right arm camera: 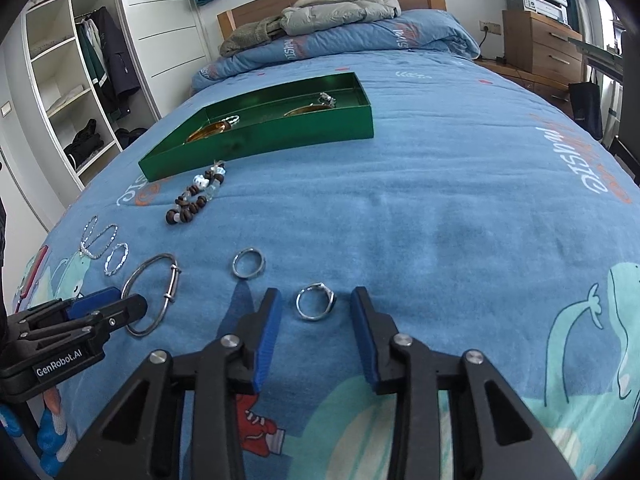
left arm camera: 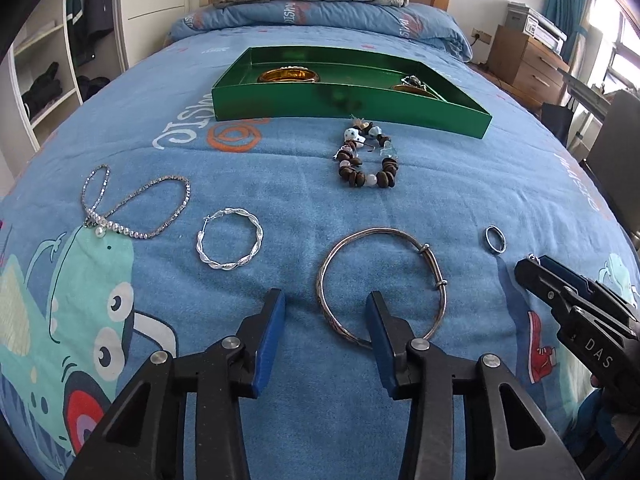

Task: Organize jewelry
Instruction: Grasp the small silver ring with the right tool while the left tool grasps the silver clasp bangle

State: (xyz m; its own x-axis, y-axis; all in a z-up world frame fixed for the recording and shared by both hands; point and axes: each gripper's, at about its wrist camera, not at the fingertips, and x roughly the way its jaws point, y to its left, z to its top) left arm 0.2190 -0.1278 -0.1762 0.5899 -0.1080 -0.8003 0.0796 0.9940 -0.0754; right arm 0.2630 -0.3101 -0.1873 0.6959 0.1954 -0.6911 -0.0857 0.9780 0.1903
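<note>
Jewelry lies on a blue bedspread in front of a green tray point(left arm camera: 352, 106) point(right arm camera: 260, 140) that holds gold bangles. My left gripper point(left arm camera: 325, 298) point(right arm camera: 128, 300) stands open astride the left rim of a silver bangle point(left arm camera: 440, 283) point(right arm camera: 171, 298), its right finger inside the hoop and the pads apart from the metal. My right gripper point(right arm camera: 315, 294) point(left arm camera: 524, 270) is open around a small silver ring point(right arm camera: 299, 303), without touching it. A plain ring point(left arm camera: 486, 236) point(right arm camera: 236, 266), a beaded bracelet point(left arm camera: 368, 160) point(right arm camera: 192, 200), a twisted hoop point(left arm camera: 256, 232) and a chain necklace point(left arm camera: 176, 208) lie loose.
Folded quilt and jackets point(right arm camera: 340, 12) are piled at the headboard. An open wardrobe point(right arm camera: 80, 80) stands to the left of the bed, a wooden drawer chest with a printer point(right arm camera: 540, 40) to the right. The bedspread drops away at both sides.
</note>
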